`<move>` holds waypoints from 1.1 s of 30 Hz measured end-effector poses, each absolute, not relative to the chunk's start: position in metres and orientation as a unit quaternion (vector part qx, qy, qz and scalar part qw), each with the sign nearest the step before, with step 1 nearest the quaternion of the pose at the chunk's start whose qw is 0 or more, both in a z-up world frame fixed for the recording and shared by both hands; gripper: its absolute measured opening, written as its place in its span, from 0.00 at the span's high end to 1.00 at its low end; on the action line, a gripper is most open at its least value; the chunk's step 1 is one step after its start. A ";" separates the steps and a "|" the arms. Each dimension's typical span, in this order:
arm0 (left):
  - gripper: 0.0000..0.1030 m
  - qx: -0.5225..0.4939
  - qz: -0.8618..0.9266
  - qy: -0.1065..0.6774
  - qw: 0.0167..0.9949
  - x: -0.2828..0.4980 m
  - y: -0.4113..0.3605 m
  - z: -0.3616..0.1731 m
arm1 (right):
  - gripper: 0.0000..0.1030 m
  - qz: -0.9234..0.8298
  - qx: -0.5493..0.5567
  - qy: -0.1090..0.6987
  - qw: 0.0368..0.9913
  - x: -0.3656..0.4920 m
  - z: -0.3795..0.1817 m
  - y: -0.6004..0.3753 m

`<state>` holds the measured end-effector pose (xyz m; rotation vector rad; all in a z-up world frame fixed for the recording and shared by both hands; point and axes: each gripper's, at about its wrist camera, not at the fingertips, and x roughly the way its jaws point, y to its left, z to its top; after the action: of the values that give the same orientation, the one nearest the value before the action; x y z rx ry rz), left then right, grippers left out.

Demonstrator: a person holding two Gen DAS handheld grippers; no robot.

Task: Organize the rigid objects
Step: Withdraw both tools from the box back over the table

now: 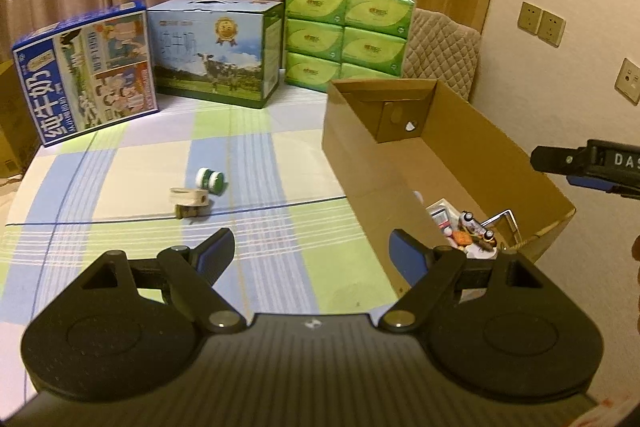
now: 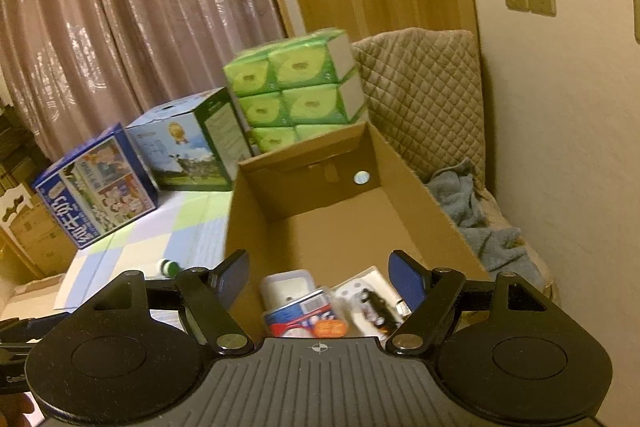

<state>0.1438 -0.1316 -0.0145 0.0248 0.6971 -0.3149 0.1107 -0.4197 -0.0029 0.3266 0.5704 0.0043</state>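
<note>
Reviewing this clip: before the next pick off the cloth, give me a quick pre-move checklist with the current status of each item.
1. left gripper open and empty: ok.
2. right gripper open, nothing between its fingers: ok.
3. tape roll and green-and-white spool lying free on the checked cloth: ok.
4. Path from left gripper to tape roll unobstructed: ok.
5. cardboard box open, with bare floor for more items: ok.
6. Items in the box settled: cannot tell, blurred.

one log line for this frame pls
left gripper: open, empty | right gripper: open, empty, over cardboard box | tape roll, green-white spool: on cloth, outside box
</note>
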 end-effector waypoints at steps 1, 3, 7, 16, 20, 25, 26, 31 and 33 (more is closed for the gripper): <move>0.21 0.011 -0.151 0.340 0.928 0.141 -0.128 -0.014 | 0.29 0.005 0.158 0.280 0.947 0.109 -0.001 -0.415; 0.21 0.010 -0.146 0.339 0.929 0.137 -0.120 -0.011 | 0.29 0.013 0.155 0.279 0.948 0.105 0.003 -0.406; 0.21 0.006 -0.137 0.334 0.933 0.130 -0.104 -0.005 | 0.29 0.025 0.146 0.276 0.949 0.099 0.010 -0.387; 0.21 0.003 -0.116 0.328 0.937 0.120 -0.063 0.001 | 0.29 0.066 0.121 0.266 0.954 0.091 0.025 -0.336; 0.21 -0.001 -0.095 0.329 0.939 0.122 -0.036 -0.004 | 0.29 0.092 0.104 0.265 0.954 0.094 0.028 -0.306; 0.21 -0.004 -0.067 0.332 0.941 0.131 -0.006 -0.012 | 0.29 0.118 0.087 0.261 0.954 0.105 0.025 -0.267; 0.21 -0.004 -0.063 0.332 0.941 0.135 -0.001 -0.014 | 0.29 0.123 0.084 0.262 0.953 0.108 0.022 -0.259; 0.21 -0.002 -0.059 0.334 0.941 0.152 0.020 -0.031 | 0.29 0.134 0.071 0.274 0.950 0.132 0.001 -0.227; 0.21 -0.003 -0.061 0.334 0.941 0.162 0.024 -0.041 | 0.29 0.135 0.071 0.281 0.948 0.142 -0.009 -0.220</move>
<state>0.1623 0.0243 -0.0408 -0.0065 0.6822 -0.1238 0.1417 -0.2200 -0.0088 0.1451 0.5711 0.2755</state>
